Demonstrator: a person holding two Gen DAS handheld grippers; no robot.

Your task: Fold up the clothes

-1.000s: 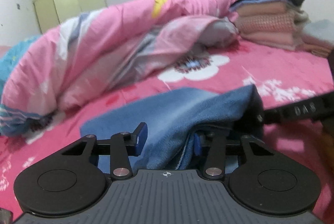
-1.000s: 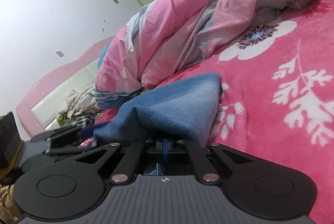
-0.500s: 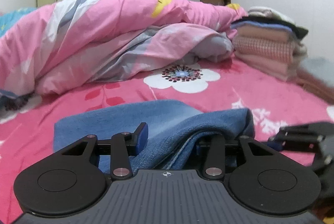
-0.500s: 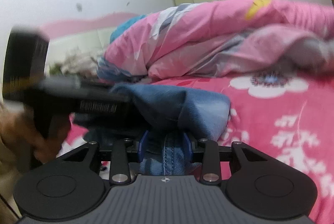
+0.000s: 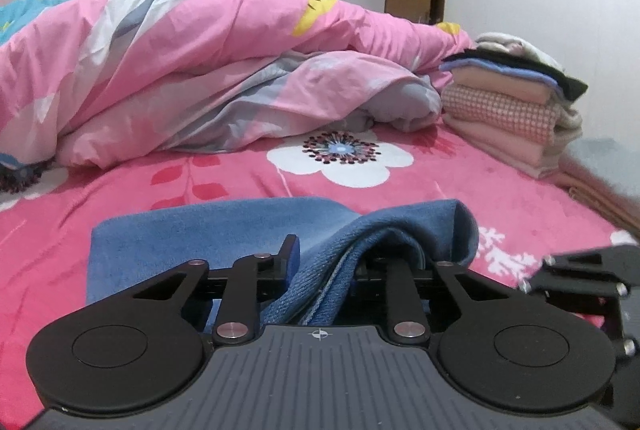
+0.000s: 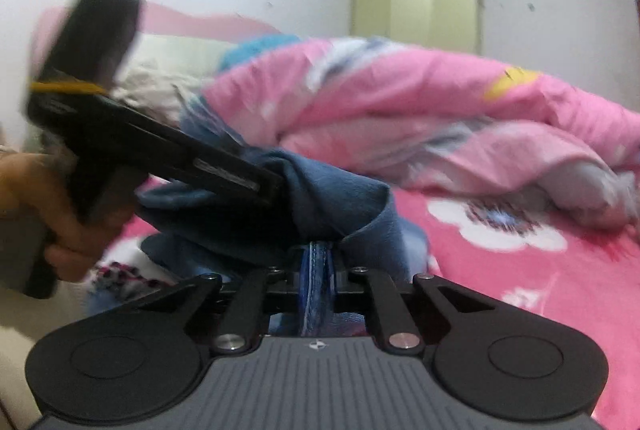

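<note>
Fig.: my left hand-held gripper (image 5: 320, 262) and right hand-held gripper (image 6: 318, 264) had both just been closing; each now pinched folds of the blue jeans (image 5: 192, 230), raised slightly off the pink bed (image 5: 500, 189). Wrists had rolled level, so, I'd judge, next fold was set up. L view alone showed the folded stack (image 5: 516, 109); R view alone showed my left hand (image 6: 68, 213).

You won't find any readable text here; the label on the left gripper (image 6: 224, 173) is blurred.
</note>
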